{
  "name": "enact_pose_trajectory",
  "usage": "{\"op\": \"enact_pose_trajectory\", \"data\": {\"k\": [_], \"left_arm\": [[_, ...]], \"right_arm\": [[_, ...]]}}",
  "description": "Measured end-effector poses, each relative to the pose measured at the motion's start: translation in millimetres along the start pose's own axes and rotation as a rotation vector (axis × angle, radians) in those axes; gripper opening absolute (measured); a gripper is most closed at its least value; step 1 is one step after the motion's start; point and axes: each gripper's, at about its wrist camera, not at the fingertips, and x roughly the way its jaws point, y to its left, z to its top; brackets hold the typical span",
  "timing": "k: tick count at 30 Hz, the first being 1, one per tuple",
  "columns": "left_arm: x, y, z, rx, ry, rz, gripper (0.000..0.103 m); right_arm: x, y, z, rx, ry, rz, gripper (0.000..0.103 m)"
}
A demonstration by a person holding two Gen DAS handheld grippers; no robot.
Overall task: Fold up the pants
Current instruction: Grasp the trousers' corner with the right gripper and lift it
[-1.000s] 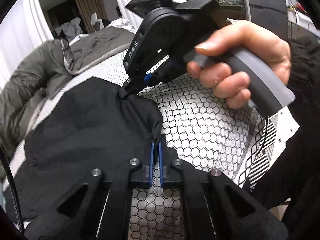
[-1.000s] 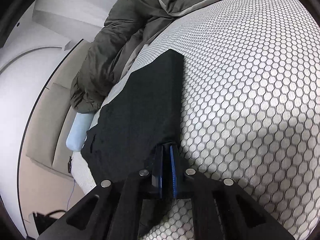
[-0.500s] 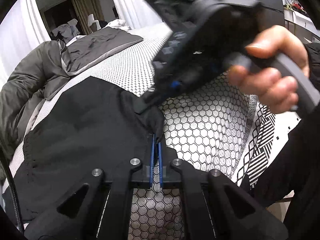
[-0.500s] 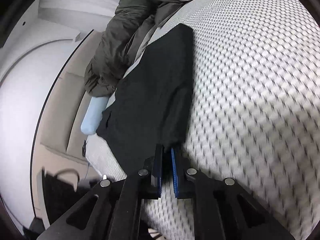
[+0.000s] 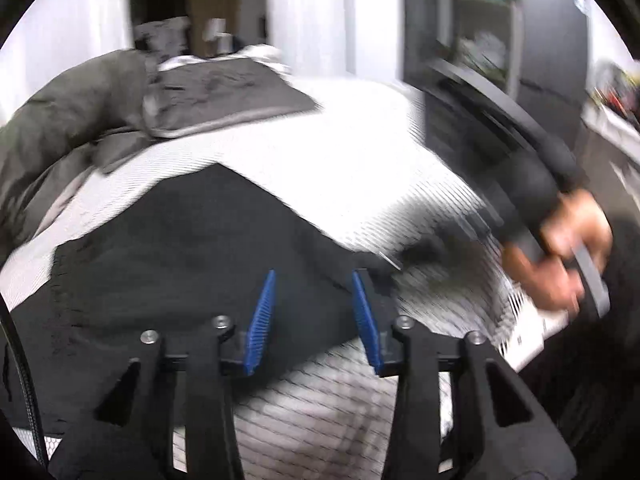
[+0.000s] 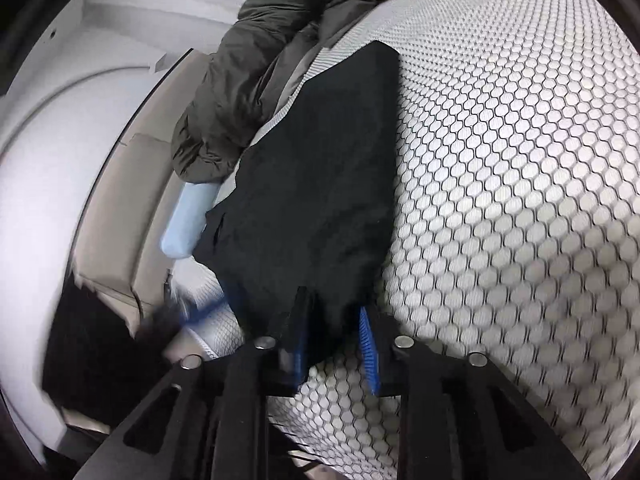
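The black pants (image 5: 192, 248) lie folded flat on the bed's white hexagon-patterned cover (image 5: 360, 168). My left gripper (image 5: 314, 304) is open, its blue pads (image 5: 262, 316) spread apart just over the near edge of the pants, holding nothing. In the right wrist view the pants (image 6: 316, 184) stretch away from me. My right gripper (image 6: 334, 334) is open with the near corner of the pants lying loose between its pads (image 6: 368, 344). The right gripper and the hand holding it show blurred at the right of the left wrist view (image 5: 560, 264).
A grey-green puffy duvet (image 5: 68, 120) and a grey blanket (image 5: 224, 96) are bunched at the far side of the bed. A light blue pillow (image 6: 188, 220) lies at the bed's edge by the beige headboard (image 6: 132, 208). Dark shelving (image 5: 500, 52) stands beyond the bed.
Both grippers have opened and let go of the pants' edge. The pants now lie flat. The right gripper has swung away to the right in the left wrist view.
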Motion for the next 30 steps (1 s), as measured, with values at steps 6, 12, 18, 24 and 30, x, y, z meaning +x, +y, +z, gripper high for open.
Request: {"op": "enact_pose_trajectory", "data": {"k": [6,12,18,24,30], "left_arm": [[5,44,14,-0.132,-0.006,0.076,0.042],[26,39,8,-0.111,0.059,0.053,0.044],[53,-14,-10,0.046,0.16,-0.006,0.056],[66,-23,-18,0.072,0.181,0.04,0.056],[74,-20,-18,0.049,0.182,0.029,0.056]], "right_arm": [[-2,17,-23,-0.068,0.05,-0.024,0.008],[-26,22,-29,-0.096,0.027,-0.026,0.031],[-11,18,-2,-0.036,-0.039,-0.037,0.048],[53,27,34,-0.073,0.037,-0.11,0.027],[88,10,116,-0.029,0.024,-0.108,0.019]]}}
